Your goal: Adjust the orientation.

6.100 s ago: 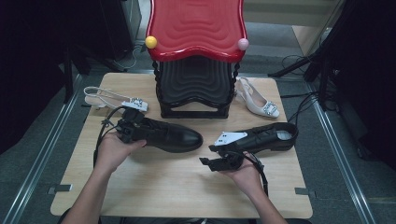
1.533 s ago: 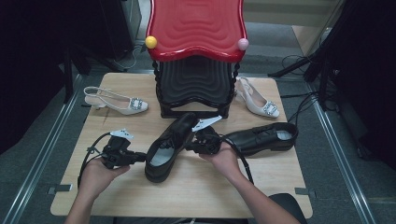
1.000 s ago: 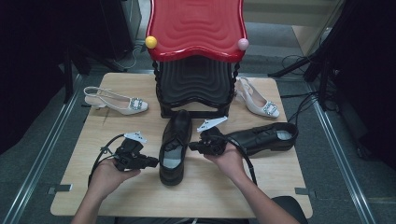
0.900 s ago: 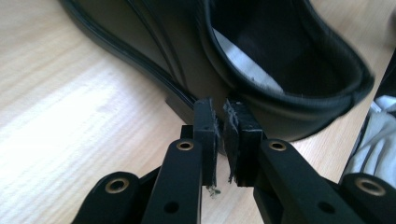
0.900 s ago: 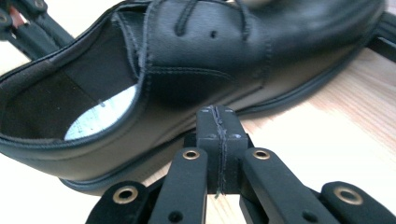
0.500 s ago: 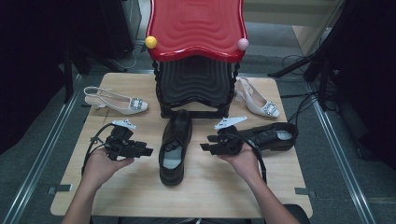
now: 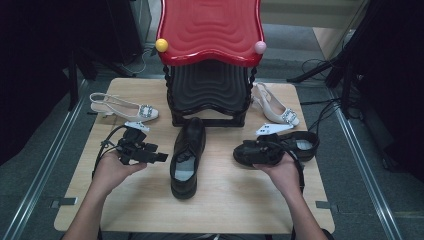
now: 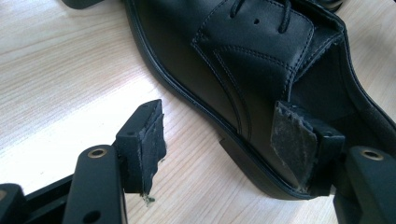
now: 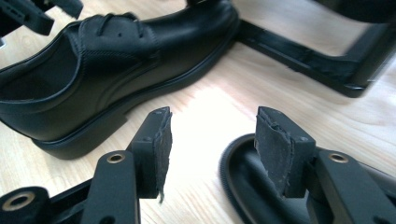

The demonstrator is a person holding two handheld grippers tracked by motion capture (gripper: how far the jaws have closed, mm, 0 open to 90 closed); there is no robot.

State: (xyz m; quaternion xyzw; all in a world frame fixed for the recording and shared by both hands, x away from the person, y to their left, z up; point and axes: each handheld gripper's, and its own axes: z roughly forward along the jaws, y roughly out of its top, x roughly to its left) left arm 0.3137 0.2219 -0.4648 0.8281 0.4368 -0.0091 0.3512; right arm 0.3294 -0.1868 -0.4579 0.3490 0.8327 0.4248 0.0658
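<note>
Shoes are what you are sorting out on this wooden table [image 7: 125,200]: one black lace-up shoe [image 7: 186,155] is lying at the middle, toe pointing toward the black stand [image 7: 209,92] under the red top [image 7: 210,27], and its mate, the second black shoe [image 7: 295,147], is lying crosswise to the right. You are holding the left gripper [image 7: 159,158] just beside the centre shoe's left flank, jaws spread with nothing between them; in the left gripper view the right pad [image 8: 292,140] is sitting against the shoe's side near the heel, though contact is hard to confirm. Your right gripper [image 7: 245,152] is hovering over the toe of the second shoe, jaws apart and empty too. If pairing them is the aim, which is my guess, you are wanting a grip on the collar or heel, not the slick toe, and a turn that is keeping clear of the stand's base and the pale slingbacks [image 7: 125,106].
</note>
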